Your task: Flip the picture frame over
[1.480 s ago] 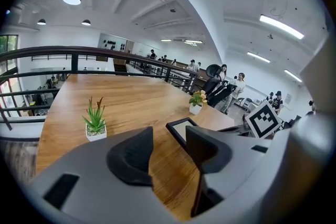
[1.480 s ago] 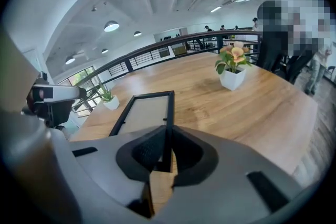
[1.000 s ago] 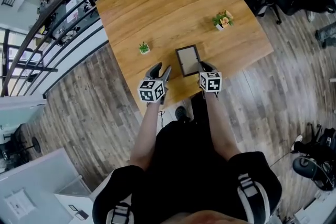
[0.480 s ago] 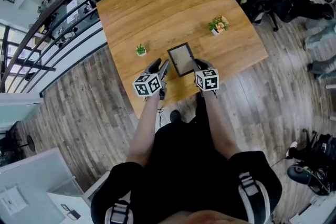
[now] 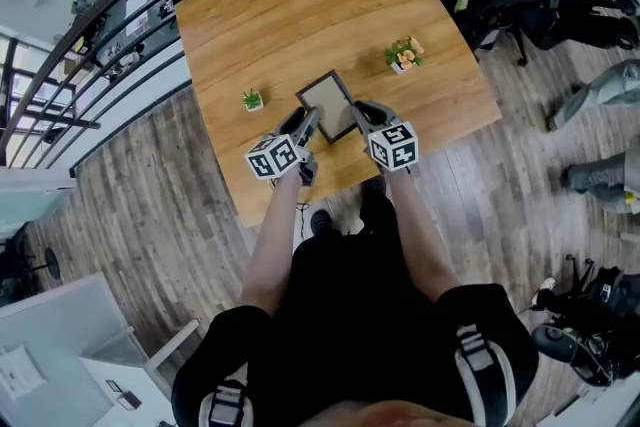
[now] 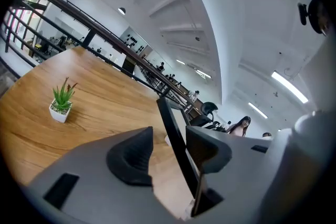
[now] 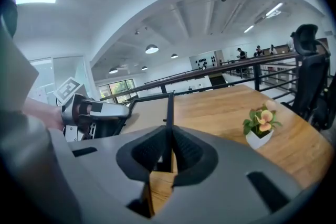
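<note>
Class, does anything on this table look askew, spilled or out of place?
The picture frame is askew: the right gripper pinches one edge, holding it tilted off the table, its other edge between the fingers of the open left gripper. The green plant and flowering plant stand upright; nothing spilled.

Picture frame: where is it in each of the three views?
Head view: picture frame at centre, near the table's near edge.
Left gripper view: dark edge slanting up, lower centre, between the left tool's open jaws.
Right gripper view: thin upright edge at centre, clamped in the right tool.
Shared landmark: the wooden table, in all three.
</note>
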A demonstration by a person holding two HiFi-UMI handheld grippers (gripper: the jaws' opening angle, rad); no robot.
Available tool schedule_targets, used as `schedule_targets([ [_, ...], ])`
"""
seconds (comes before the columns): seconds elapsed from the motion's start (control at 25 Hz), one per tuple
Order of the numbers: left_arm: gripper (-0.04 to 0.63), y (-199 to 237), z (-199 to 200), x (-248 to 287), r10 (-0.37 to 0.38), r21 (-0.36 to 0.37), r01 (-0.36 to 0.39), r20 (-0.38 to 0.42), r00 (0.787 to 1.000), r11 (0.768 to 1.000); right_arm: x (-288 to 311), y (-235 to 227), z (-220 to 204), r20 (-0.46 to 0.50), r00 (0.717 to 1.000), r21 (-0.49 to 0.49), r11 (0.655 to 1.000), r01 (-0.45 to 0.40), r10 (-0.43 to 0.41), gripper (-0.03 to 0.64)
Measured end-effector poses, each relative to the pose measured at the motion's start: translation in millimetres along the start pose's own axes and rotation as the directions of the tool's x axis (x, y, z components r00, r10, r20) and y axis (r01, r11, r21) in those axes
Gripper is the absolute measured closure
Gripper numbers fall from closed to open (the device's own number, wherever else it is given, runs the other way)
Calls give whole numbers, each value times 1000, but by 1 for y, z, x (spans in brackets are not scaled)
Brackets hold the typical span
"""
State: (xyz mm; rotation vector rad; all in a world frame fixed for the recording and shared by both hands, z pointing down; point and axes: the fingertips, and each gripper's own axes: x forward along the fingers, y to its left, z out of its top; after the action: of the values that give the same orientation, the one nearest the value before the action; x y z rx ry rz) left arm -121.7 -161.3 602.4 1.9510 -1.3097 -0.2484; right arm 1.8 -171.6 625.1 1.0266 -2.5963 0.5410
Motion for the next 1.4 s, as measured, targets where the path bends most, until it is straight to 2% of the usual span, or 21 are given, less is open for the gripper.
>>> schedule_targets([
  [0.28,390,-2,4,17,7,-72,-2,68,998,997,6,-12,-6,-54,993,-63,992,-107,104,568],
  [0.36,461,-2,8,19,-1,-107,11,94,996,994,8,-16,-7,-65,990,-72,989,-132,128,568],
  [0.64,508,-11,13,26,-26,-226,66,177,984,972,17,-29,-4,-84,981,-93,979,-183,175,565],
  [0.96,511,-22,2,34,-14,-235,50,154,988,971,23,-46,-6,-104,976,-110,973,-202,191,565],
  [1.4,511,-41,-19,56,-57,-312,87,103,993,946,27,-77,-7,-112,982,-135,977,-164,150,554],
])
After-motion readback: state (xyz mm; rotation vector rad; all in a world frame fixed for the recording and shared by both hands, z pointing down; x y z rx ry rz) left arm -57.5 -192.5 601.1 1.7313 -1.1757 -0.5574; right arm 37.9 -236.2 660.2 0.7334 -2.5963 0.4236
